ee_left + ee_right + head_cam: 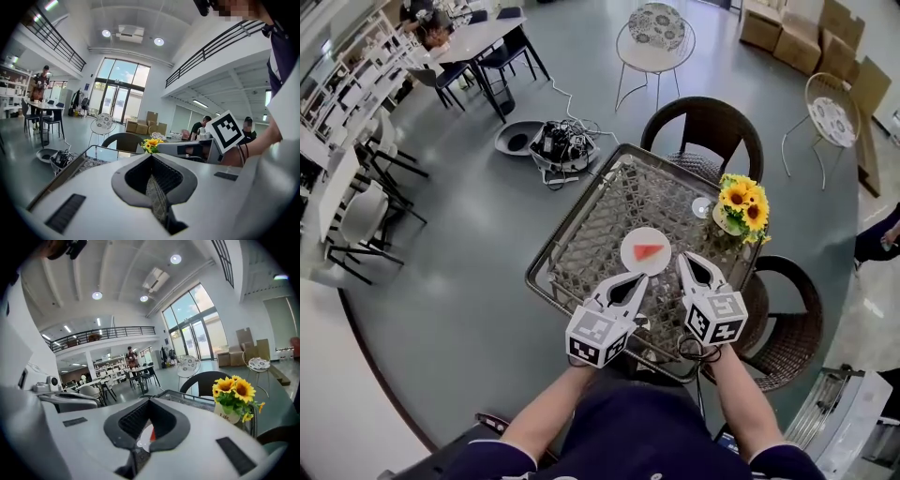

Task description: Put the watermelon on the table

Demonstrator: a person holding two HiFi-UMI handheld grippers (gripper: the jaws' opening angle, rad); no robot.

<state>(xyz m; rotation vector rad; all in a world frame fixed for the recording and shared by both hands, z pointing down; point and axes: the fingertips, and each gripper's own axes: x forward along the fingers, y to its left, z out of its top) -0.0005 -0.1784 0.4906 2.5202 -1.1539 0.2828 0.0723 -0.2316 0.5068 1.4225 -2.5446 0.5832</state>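
Note:
A red watermelon wedge (648, 251) lies on a white round plate (630, 257) near the front of the metal mesh table (581, 234). Both grippers hover over the table's near edge, pointing at the plate from my side. On the left, my gripper (645, 278) has its tips together just short of the plate, with nothing in them. My right gripper (682, 258) is shut and empty too, its tip beside the plate's right rim. In the right gripper view, the wedge (151, 433) and plate (142, 440) show through the hollow behind the shut jaws (150, 399). Only tabletop mesh shows behind the left jaws (151, 154).
A pot of sunflowers (745, 204) and a small glass (701, 207) stand at the table's far right. Dark wicker chairs sit behind (703, 127) and to the right (789, 328) of the table. Cables and a floor unit (558, 145) lie left of it.

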